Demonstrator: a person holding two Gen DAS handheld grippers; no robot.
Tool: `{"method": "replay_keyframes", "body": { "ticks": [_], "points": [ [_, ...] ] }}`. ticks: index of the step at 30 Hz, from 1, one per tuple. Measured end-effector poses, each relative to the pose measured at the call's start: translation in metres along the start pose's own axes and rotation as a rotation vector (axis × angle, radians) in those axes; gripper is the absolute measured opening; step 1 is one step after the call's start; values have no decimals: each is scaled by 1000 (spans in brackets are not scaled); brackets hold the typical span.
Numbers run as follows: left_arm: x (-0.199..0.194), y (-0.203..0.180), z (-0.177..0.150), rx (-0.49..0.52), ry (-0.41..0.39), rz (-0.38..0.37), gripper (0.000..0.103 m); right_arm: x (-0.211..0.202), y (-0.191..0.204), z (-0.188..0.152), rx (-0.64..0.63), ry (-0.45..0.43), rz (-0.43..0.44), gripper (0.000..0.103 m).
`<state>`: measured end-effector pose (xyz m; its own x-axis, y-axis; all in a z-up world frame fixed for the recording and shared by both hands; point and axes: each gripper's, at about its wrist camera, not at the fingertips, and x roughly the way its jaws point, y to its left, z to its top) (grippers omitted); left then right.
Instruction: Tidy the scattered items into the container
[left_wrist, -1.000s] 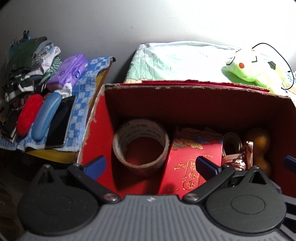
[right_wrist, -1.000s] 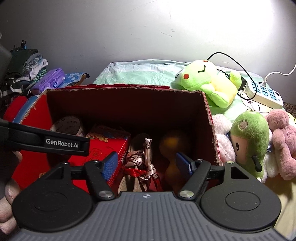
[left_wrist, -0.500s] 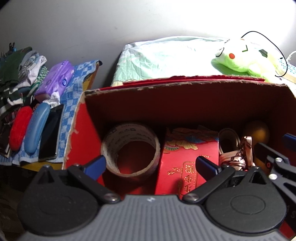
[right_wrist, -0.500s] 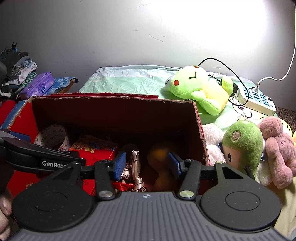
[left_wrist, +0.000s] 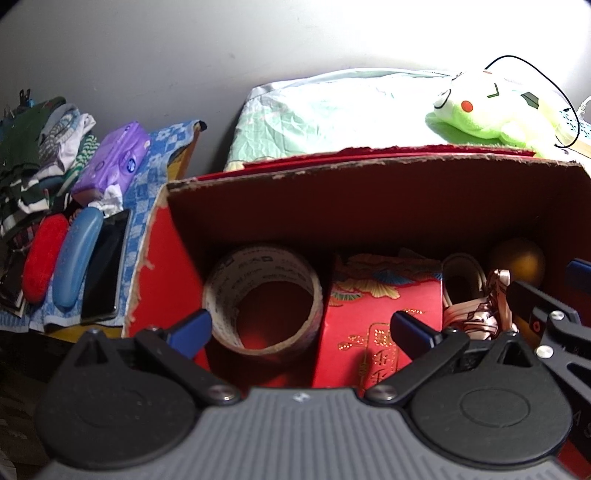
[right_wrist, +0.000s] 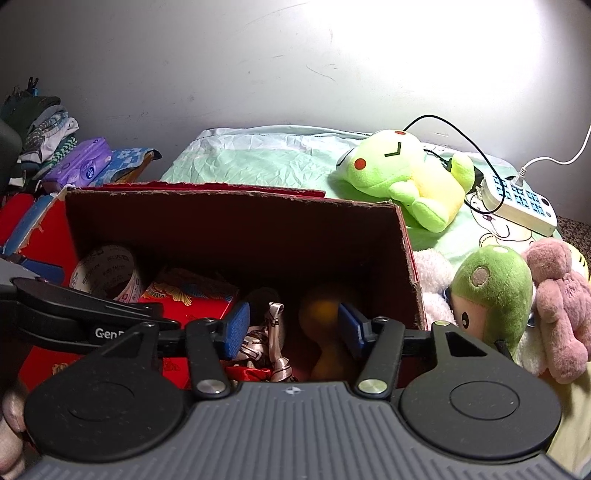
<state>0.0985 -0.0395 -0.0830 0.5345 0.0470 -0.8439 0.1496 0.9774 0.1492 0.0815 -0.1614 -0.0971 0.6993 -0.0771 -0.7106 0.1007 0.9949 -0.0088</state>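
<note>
A red cardboard box stands open on the bed. Inside it are a tape roll, a red gift packet, a pink ribbon bundle and a golden gourd. My left gripper hangs open over the box's left half, above the tape roll and packet, holding nothing. Over the right half my right gripper has its jaws partly apart. The ribbon and gourd lie below it, untouched by the pads. One finger of the left gripper crosses the right wrist view.
Left of the box, a checked cloth carries a red case, a blue case, a phone, a purple tissue pack and folded clothes. Plush toys, a power strip and a pillow lie behind and right.
The right gripper's jaws have narrowed. In the left wrist view the right gripper has come in at the right edge, and the box has shifted slightly rightward.
</note>
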Motion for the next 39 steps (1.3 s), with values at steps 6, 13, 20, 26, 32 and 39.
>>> {"method": "replay_keyframes", "body": {
  "ticks": [6,13,20,26,32,39],
  "points": [
    [-1,1,-1,-8,3,10,102,0,0,0,-9,2,8,58],
    [-3,1,-4,-3,25,13,102,-1,-2,0,-6,-5,26,58],
    [-5,0,-11,-13,50,24,101,0,0,1,-47,14,31,55],
    [-6,0,-14,-17,51,14,101,-1,3,0,-64,32,23,53],
    [-5,1,-14,-20,47,15,102,-2,2,-2,-62,10,18,53],
    [-5,0,-14,-19,46,16,102,-3,2,-3,-57,0,22,53]
  ]
}}
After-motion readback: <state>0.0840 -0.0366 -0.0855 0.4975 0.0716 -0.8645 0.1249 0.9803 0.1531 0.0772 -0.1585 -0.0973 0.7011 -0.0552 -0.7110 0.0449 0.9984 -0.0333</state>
